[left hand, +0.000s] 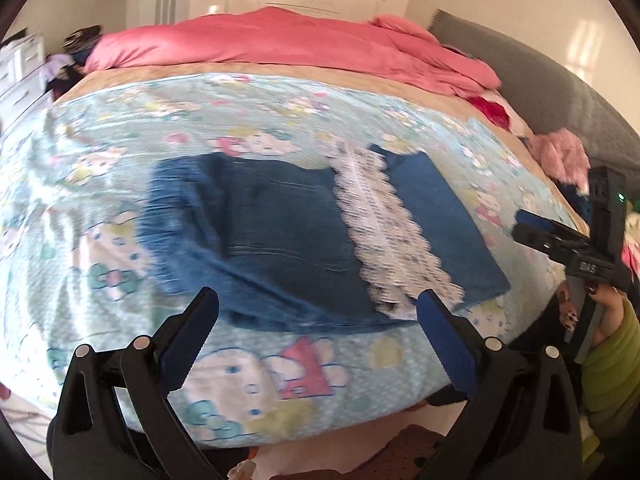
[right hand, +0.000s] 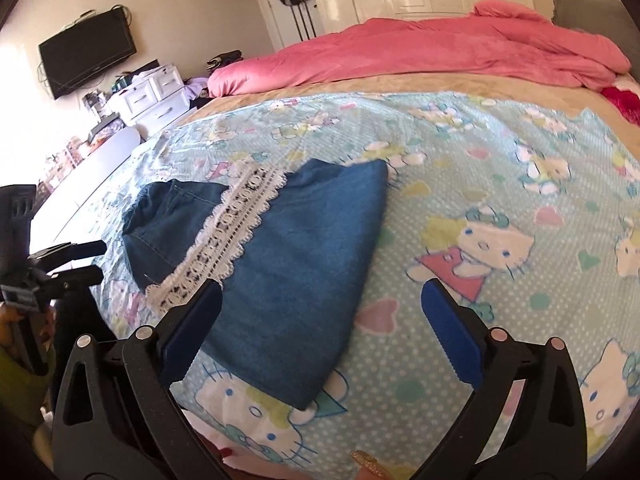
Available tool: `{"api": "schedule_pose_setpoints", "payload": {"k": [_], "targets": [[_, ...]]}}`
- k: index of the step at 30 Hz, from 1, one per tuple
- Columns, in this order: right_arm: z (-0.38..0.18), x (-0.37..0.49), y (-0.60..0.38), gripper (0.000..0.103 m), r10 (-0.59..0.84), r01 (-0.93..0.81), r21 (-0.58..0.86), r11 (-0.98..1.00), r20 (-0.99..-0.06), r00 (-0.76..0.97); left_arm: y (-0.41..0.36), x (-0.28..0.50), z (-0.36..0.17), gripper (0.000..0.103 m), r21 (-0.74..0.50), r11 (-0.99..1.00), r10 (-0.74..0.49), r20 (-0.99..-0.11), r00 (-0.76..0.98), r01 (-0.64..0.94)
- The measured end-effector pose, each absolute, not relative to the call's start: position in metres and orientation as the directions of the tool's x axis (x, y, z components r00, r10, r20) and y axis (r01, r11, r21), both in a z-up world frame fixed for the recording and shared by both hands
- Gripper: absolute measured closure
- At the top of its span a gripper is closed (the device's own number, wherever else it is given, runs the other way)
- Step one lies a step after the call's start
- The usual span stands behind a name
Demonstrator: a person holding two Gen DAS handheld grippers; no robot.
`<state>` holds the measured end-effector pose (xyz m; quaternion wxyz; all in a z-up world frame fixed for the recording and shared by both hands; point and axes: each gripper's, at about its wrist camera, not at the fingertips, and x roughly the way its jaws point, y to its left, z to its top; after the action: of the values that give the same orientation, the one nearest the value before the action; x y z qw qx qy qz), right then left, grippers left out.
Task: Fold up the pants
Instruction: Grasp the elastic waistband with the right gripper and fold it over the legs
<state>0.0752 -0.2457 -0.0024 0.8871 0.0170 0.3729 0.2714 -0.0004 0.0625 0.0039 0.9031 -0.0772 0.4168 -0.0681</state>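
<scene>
The blue denim pants with a white lace band (left hand: pixel 280 236) lie already folded on the cartoon-print bed sheet (right hand: pixel 500 184), long axis running left to right. Both claws hang spread and empty: the left claw (left hand: pixel 318 320) nearer the waist, the right claw (right hand: pixel 322 316) over the folded leg end.

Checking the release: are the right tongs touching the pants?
Apart. In the right wrist view the right tongs hang open above the jeans, gripping nothing.
</scene>
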Motion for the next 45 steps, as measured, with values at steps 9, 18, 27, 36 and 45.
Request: {"api": "schedule_pose_setpoints", "payload": {"k": [9, 18, 27, 36, 45], "targets": [[0.026, 0.093, -0.174, 0.009, 0.563, -0.582, 0.231, 0.779, -0.665, 0.490, 0.123, -0.013, -0.010, 0.004, -0.257, 0.963, -0.147, -0.750, 0.644, -0.080], [0.041, 0.132, -0.081, 0.009, 0.604, -0.687, 0.242, 0.685, -0.716, 0.350, 0.148, -0.015, -0.033, 0.004, -0.457, 0.884, -0.295, -0.705, 0.645, -0.096], [0.026, 0.165, 0.014, 0.009, 0.589, -0.758, 0.294, 0.582, -0.795, 0.144, 0.145, -0.004, -0.045, 0.004, -0.570, 0.818, -0.388, -0.646, 0.657, -0.077], [0.004, 0.186, 0.061, 0.009, 0.504, -0.790, 0.250, 0.560, -0.860, 0.085, 0.137, 0.016, -0.056, 0.004, -0.650, 0.756, -0.453, -0.604, 0.656, -0.076], [-0.030, 0.191, 0.093, 0.012, 0.484, -0.784, 0.317, 0.534, -0.875, -0.025, 0.129, 0.033, -0.061, 0.004, -0.649, 0.757, -0.448, -0.598, 0.664, -0.074]]}}
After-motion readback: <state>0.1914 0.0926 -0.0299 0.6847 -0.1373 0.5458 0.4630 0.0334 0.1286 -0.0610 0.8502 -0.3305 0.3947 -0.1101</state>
